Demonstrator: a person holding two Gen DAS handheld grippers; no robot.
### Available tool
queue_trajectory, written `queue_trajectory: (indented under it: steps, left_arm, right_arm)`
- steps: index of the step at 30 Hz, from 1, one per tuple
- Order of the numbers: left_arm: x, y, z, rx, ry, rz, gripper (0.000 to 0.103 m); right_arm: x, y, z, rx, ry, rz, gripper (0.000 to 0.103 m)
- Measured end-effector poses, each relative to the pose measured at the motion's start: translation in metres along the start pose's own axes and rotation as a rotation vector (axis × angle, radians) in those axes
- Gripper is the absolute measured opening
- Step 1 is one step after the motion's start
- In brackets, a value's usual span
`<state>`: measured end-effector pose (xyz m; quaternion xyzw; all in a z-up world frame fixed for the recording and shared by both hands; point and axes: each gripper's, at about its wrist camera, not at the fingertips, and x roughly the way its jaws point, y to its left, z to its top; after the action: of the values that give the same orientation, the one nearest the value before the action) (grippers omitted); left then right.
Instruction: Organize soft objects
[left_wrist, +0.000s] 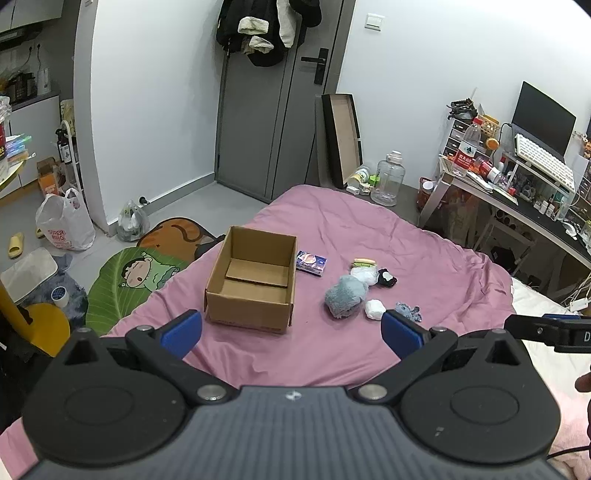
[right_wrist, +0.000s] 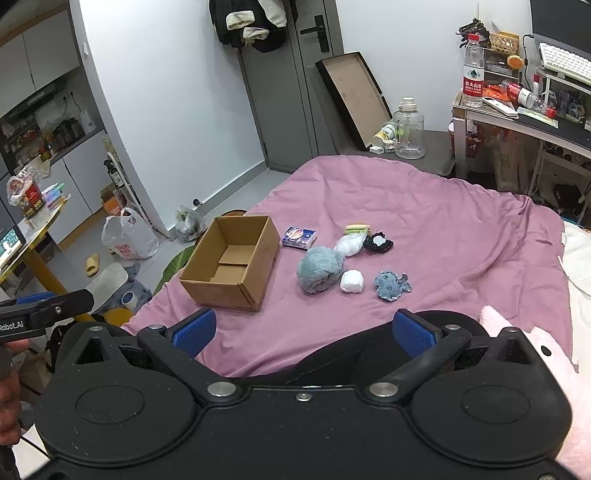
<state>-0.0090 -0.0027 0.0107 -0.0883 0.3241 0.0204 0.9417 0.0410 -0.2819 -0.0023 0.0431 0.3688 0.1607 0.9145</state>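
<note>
An open, empty cardboard box sits on the pink bedspread. Right of it lie soft things: a fluffy blue-grey bundle, a small white wad, a blue-grey plush, a black item, a whitish bag, a yellow-green item and a tissue pack. My left gripper and right gripper are open and empty, held well short of the objects.
A desk with keyboard and bottles stands at the right. A clear jug and a leaning tray stand by the door. Bags and cartoon mats lie on the floor at the left. A pink plush lies near right.
</note>
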Motion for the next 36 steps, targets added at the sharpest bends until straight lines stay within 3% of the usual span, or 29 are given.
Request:
queue_trajectory:
  steps: [36]
  left_arm:
    - [0.0051,-0.0073,-0.0053,0.029,0.004,-0.018,0.102]
  right_arm:
    - [0.0001,-0.006,0.0005,0.011,-0.004,0.012,0.103]
